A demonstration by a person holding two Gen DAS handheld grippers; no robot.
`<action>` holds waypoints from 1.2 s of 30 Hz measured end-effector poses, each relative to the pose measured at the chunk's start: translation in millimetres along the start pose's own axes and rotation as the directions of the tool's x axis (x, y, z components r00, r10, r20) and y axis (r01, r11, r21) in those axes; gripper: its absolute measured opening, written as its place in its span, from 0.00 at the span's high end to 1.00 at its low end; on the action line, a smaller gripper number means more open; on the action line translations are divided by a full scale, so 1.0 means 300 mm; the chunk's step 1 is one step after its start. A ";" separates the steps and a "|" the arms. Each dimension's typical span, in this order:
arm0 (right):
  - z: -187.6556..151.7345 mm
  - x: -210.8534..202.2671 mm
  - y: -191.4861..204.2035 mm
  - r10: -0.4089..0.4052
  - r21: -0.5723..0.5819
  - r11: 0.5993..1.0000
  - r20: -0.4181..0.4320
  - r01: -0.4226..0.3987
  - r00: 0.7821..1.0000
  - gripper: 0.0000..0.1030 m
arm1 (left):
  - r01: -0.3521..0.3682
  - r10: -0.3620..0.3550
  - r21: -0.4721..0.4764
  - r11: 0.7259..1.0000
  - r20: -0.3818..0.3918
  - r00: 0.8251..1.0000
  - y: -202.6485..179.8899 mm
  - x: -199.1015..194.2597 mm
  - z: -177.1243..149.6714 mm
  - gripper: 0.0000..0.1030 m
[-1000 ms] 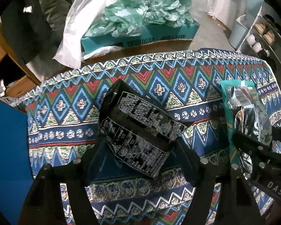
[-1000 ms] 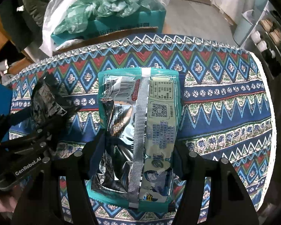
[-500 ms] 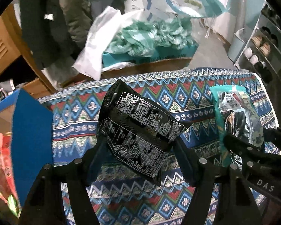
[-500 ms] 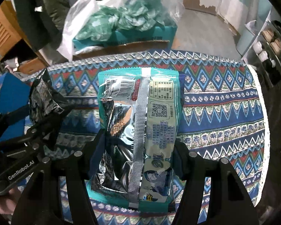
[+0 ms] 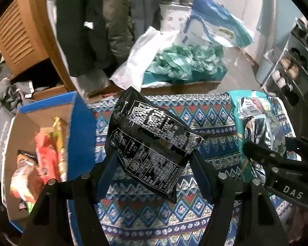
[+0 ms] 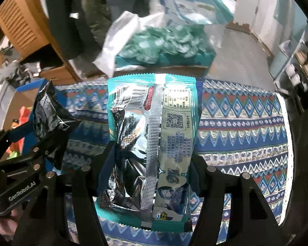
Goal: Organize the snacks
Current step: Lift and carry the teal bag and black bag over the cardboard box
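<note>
Left gripper (image 5: pixel 154 160) jaws grasping black bag (image 5: pixel 152 141), right gripper (image 6: pixel 152 164) jaws grasping teal bag (image 6: pixel 154 139), both above table (image 6: pixel 242 123); box (image 5: pixel 24 143) at left, part-filled, neither dropped yet.

Snack box (image 5: pixel 41 131) sits left of the patterned table (image 5: pixel 211 121).

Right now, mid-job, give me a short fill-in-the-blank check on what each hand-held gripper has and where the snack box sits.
1. The left hand-held gripper is shut on a ____ snack packet.
2. The right hand-held gripper grips a ____ snack bag.
3. The box of snacks has ____ walls.

Missing words: black; teal; blue
</note>
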State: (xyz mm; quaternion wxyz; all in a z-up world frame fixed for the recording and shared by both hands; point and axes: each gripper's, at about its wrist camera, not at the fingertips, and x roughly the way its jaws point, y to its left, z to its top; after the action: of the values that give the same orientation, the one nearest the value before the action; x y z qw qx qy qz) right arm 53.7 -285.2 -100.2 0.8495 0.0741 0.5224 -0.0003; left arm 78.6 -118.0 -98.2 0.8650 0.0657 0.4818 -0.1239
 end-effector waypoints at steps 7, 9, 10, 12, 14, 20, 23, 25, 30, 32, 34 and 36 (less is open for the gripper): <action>0.036 -0.031 0.144 0.042 -0.064 0.997 0.024 -0.041 0.999 0.39 | -0.019 0.020 -0.045 0.999 0.031 0.999 0.113 -0.102 -0.014 0.30; 0.046 -0.035 0.180 0.053 -0.079 0.996 0.027 -0.051 0.998 0.39 | -0.023 0.026 -0.066 0.998 0.036 0.999 0.155 -0.123 -0.017 0.30; 0.053 -0.038 0.211 0.063 -0.092 0.994 0.029 -0.060 0.998 0.39 | -0.026 0.029 -0.077 0.997 0.038 0.999 0.174 -0.132 -0.019 0.30; 0.060 -0.038 0.247 0.073 -0.110 0.992 0.030 -0.069 0.997 0.39 | -0.032 0.036 -0.096 0.995 0.040 0.999 0.215 -0.149 -0.024 0.30; 0.066 -0.036 0.289 0.085 -0.131 0.988 0.030 -0.080 0.996 0.39 | -0.041 0.046 -0.113 0.993 0.044 0.998 0.260 -0.165 -0.035 0.30; 0.085 -0.020 0.417 0.127 -0.179 0.976 0.016 -0.122 0.992 0.39 | -0.071 0.079 -0.165 0.984 0.041 0.996 0.383 -0.191 -0.064 0.30; 0.093 -0.014 0.477 0.140 -0.201 0.970 0.011 -0.135 0.990 0.39 | -0.084 0.093 -0.194 0.978 0.037 0.995 0.441 -0.201 -0.077 0.30; 0.095 -0.011 0.521 0.149 -0.218 0.965 0.005 -0.144 0.989 0.39 | -0.092 0.101 -0.208 0.974 0.037 0.994 0.480 -0.212 -0.087 0.30; 0.100 0.006 0.616 0.172 -0.249 0.953 -0.013 -0.170 0.985 0.39 | -0.114 0.127 -0.244 0.963 0.038 0.991 0.572 -0.240 -0.115 0.30; 0.101 0.018 0.657 0.179 -0.261 0.949 -0.023 -0.179 0.984 0.39 | -0.122 0.136 -0.257 0.959 0.037 0.990 0.605 -0.249 -0.125 0.30; 0.102 0.031 0.696 0.187 -0.272 0.943 -0.034 -0.190 0.982 0.39 | -0.132 0.147 -0.268 0.954 0.035 0.988 0.634 -0.254 -0.134 0.30; 0.101 0.041 0.727 0.192 -0.281 0.939 -0.043 -0.196 0.980 0.39 | -0.139 0.154 -0.283 0.949 0.030 0.988 0.667 -0.257 -0.145 0.30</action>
State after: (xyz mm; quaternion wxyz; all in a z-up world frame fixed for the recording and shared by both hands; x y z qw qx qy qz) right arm 103.2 -72.3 -70.2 0.8432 0.0024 0.5136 0.1591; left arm 59.7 96.1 -56.6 0.8845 -0.0249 0.4657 0.0084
